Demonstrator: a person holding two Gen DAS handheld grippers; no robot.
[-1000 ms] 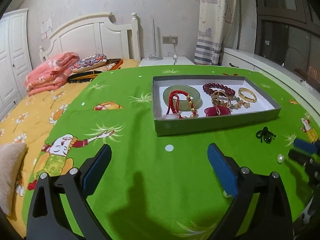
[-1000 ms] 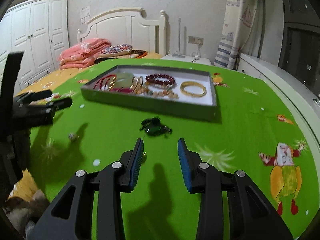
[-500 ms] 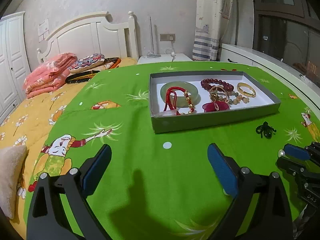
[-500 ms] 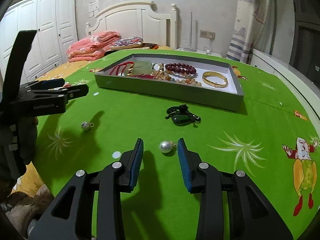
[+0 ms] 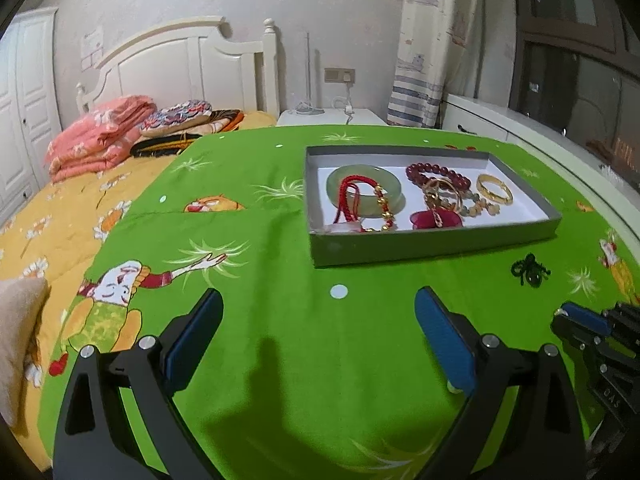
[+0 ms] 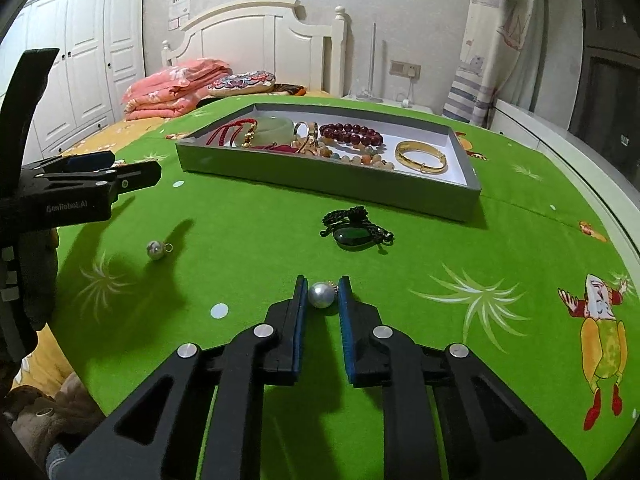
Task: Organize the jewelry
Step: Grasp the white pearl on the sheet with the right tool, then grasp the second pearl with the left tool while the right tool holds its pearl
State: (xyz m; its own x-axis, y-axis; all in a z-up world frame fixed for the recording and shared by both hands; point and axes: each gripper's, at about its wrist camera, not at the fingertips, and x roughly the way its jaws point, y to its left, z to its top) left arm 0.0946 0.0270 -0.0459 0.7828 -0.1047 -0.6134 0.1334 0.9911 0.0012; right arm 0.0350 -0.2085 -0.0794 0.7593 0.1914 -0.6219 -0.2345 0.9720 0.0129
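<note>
While the left gripper [image 5: 318,334] hovered over the green cloth [image 5: 280,320] with its fingers [image 5: 194,330] spread wide and nothing between them, the left wrist view showed the grey tray [image 5: 432,246] ahead, carrying a jade bangle [image 5: 364,185], red cord, dark red beads [image 5: 436,174] and gold bangle [image 5: 495,189]. A dark pendant [image 5: 530,272] lay just before the tray; the right gripper [image 5: 580,320] intruded at the right edge. In the right wrist view, the right gripper [image 6: 322,294] had just been closing, its fingers [image 6: 301,300] narrow around a white pearl [image 6: 321,295] on the cloth. The dark pendant [image 6: 354,234] lay between pearl and tray [image 6: 328,182]; a second pearl [image 6: 155,249] lay apart at left, near the left gripper [image 6: 120,176].
</note>
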